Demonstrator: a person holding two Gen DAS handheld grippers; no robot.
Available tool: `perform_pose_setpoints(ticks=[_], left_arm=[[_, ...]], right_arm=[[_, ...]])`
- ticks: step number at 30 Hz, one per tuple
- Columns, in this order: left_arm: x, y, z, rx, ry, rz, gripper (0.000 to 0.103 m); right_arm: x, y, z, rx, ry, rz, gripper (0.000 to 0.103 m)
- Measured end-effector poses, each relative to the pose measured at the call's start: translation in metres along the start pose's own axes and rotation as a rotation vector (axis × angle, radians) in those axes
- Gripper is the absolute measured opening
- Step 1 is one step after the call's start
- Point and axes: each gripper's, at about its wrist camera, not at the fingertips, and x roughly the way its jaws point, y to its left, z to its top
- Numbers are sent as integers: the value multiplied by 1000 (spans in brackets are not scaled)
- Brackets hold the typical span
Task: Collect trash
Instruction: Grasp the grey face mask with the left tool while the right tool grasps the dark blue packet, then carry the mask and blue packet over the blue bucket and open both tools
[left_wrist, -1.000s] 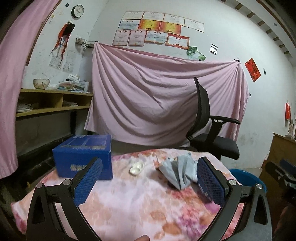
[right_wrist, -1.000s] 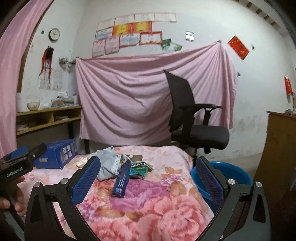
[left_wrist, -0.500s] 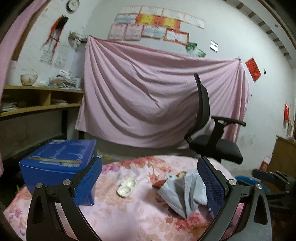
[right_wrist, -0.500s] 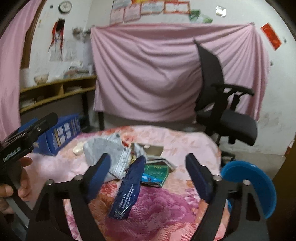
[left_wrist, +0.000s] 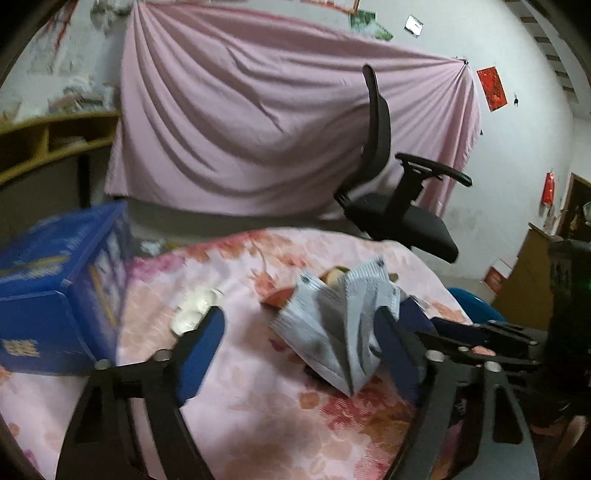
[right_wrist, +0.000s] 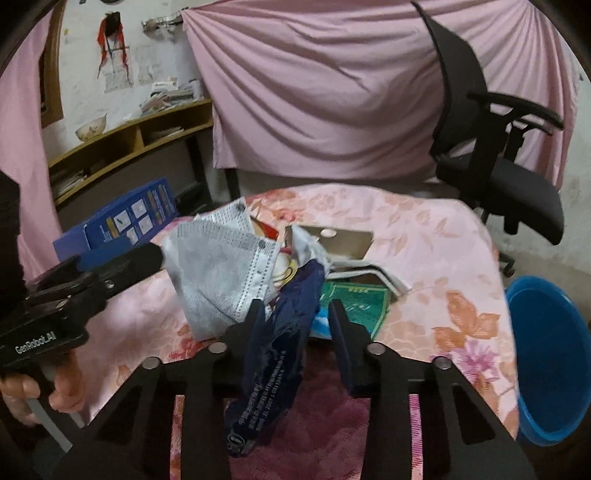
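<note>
Right wrist view: both grippers closed in on litter on the flowered pink tablecloth (right_wrist: 424, 236).
Right gripper (right_wrist: 297, 314) had been narrowing around a crumpled dark-blue foil wrapper (right_wrist: 280, 354), pads not clearly pressing; left gripper (left_wrist: 306, 332), also narrowing, stood spread around a grey pleated face mask (left_wrist: 340, 325).

- Dim indoor light with a cool purple cast; no lamp or window is in view.
- Left wrist view is motion-blurred: the blue box (left_wrist: 55, 291) and both fingers (left_wrist: 199, 354) smear.
- Right wrist view is sharper; print on the navy wrapper (right_wrist: 280, 354) shows.
- Fisheye bending curves the shelf (right_wrist: 129, 136); corners go black.
</note>
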Motion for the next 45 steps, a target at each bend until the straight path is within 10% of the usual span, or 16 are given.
perform_pose_setpoints(ticks=[15, 34, 45], left_arm=[[7, 7, 0, -141, 120, -115, 5], [-56, -51, 1, 46, -301, -44, 3], [-37, -162, 43, 163, -395, -189, 3]], right_arm=[[-2, 4, -6, 17, -18, 41, 6], [-84, -9, -5, 76, -427, 94, 5], [-163, -70, -12, 95, -730, -251, 5]])
